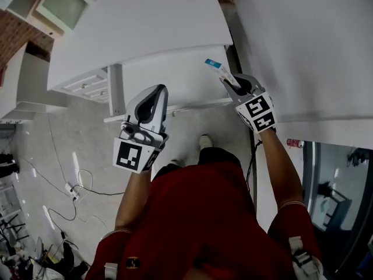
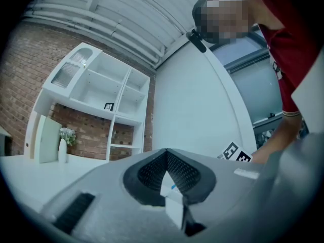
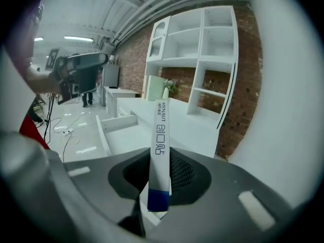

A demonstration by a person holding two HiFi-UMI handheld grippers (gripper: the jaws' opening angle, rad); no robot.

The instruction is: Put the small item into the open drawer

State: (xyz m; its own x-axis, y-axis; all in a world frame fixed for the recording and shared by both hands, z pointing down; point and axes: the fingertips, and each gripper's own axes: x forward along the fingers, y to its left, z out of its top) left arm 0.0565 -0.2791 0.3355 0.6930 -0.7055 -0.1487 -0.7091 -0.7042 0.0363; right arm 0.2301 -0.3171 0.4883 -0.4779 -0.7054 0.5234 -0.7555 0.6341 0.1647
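My right gripper has its fingers clamped on the sachet, near the right edge of the open drawer. My left gripper is closed and empty. I should lower well inside before releasing.

Head view. Flat packet — its near end is hidden inside the right gripper. Open drawer — its left front corner is covered by the left gripper. Small red object on the floor, too small to identify. The person's torso is cut off by the lower edge.
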